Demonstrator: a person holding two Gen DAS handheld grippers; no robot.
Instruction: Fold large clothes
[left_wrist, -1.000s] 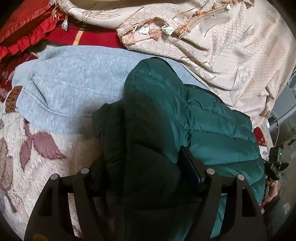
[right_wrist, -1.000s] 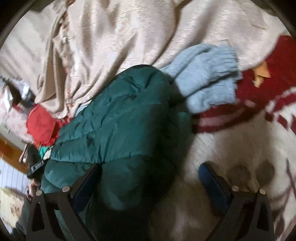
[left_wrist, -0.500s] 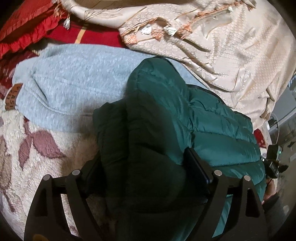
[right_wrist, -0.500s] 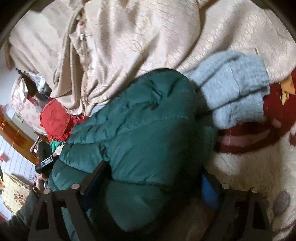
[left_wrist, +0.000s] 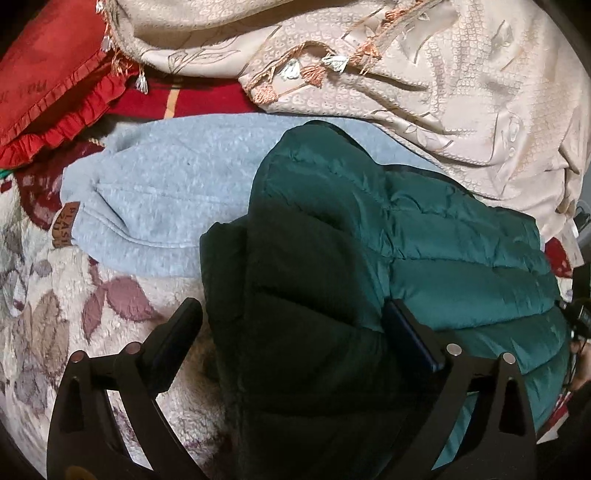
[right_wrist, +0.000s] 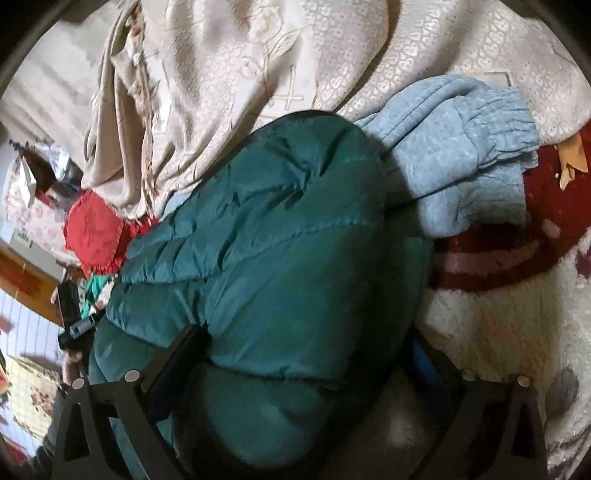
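glossy quilted green jacket (left_wrist: 424, 229); fuzzy blue fleece sweatshirt (left_wrist: 166, 192).

Each gripper (left_wrist: 291, 332) has black ribbed fingers, silver screws, blue pads.

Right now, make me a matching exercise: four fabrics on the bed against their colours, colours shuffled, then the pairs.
Things:
1. jacket
2. sweatshirt
3. throw
4. cushion

Colours:
A. red
B. light blue
C. dark green
D. beige

Pairs: 1-C, 2-B, 3-D, 4-A
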